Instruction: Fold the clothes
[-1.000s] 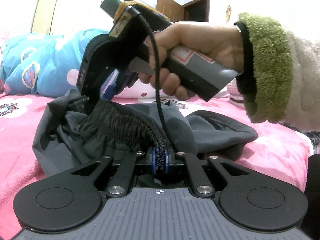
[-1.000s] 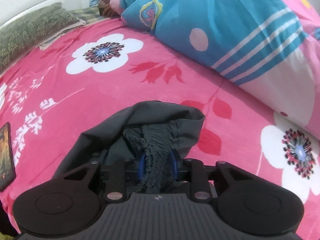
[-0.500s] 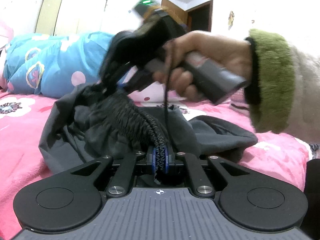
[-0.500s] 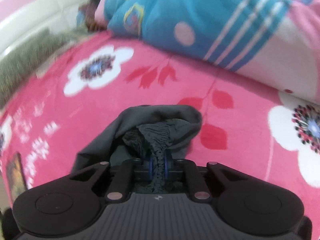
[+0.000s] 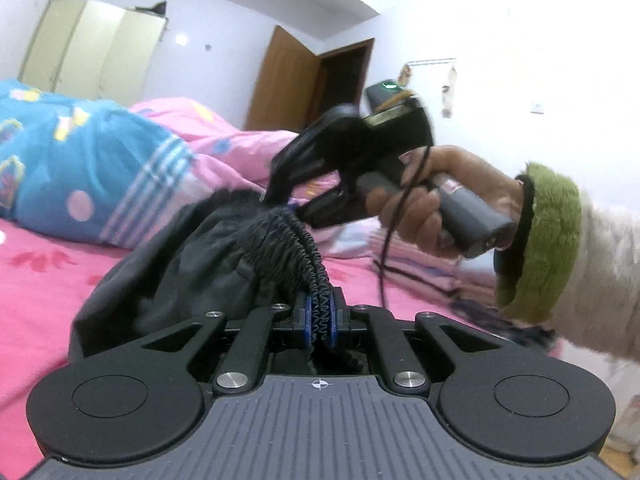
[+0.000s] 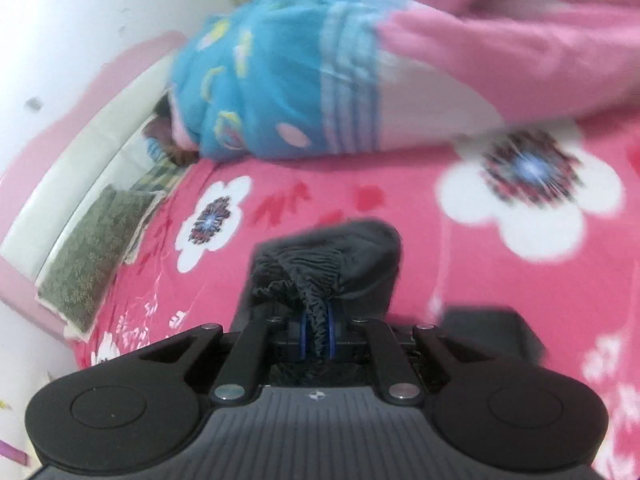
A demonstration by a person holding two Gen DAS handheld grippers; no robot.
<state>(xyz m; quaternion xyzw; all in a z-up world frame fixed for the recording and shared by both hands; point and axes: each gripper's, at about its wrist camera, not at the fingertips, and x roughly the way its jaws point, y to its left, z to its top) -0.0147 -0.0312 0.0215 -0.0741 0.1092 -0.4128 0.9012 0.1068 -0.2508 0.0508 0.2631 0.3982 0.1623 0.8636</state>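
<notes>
Wardrobe [image 5: 92, 52] left view only, green pillow [image 6: 94, 248] right view only

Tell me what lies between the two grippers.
In the left wrist view, the garment's gathered elastic waistband spans from the left gripper up to the right gripper; nothing else sits between them.

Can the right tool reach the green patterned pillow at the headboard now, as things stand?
Probably not yet. The right tool is shut on the waistband of the dark trousers, so it is occupied. The pillow lies apart, with open pink bedsheet between.
</notes>
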